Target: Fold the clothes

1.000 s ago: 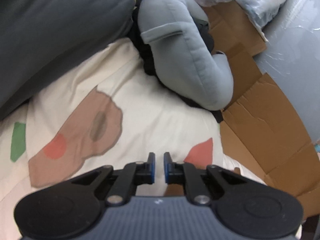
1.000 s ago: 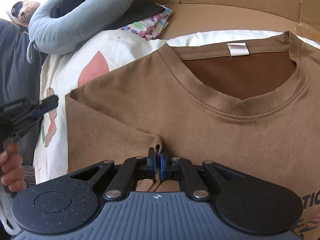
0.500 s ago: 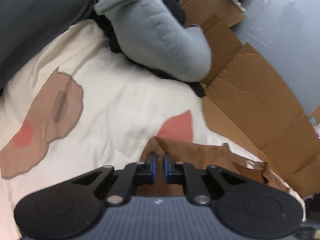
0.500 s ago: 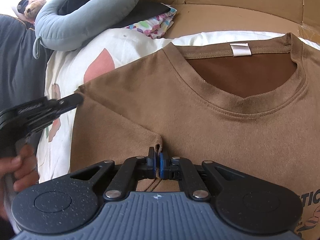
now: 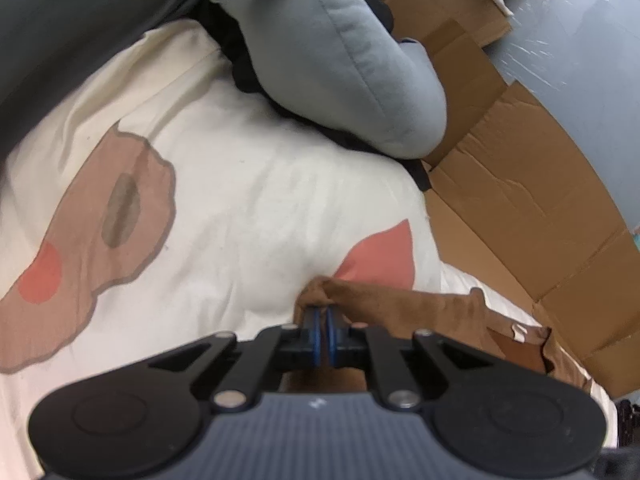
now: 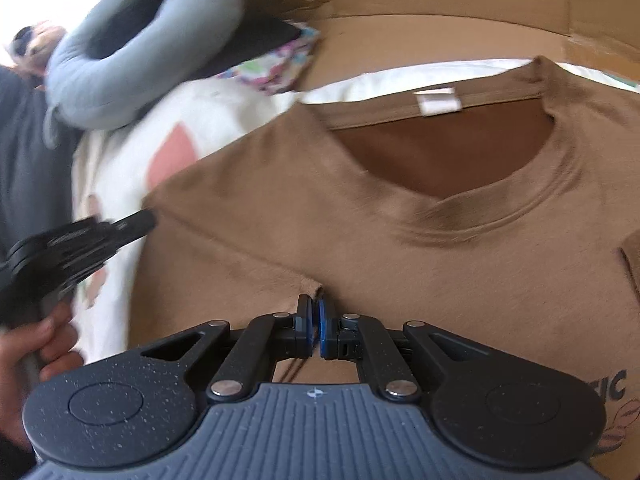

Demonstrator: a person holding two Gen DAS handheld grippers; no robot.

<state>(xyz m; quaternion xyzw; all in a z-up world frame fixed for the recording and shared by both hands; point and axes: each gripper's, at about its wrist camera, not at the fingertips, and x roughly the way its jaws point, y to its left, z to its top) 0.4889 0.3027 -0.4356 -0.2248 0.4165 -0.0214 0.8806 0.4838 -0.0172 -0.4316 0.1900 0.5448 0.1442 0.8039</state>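
The brown T-shirt (image 6: 400, 208) lies flat on the printed cream bedsheet (image 5: 248, 200), collar toward 12 o'clock, cardboard (image 6: 420, 36) beyond it. The right gripper (image 6: 315, 316) is pressed together on a small ridge of the shirt at the sleeve fold. The left gripper (image 5: 323, 316) is pinching the shirt's outer shoulder corner, at 9 o'clock in the right wrist view. To fold well, I think both hands should lift together and carry this side toward 3 o'clock, keeping the edge tight and straight.
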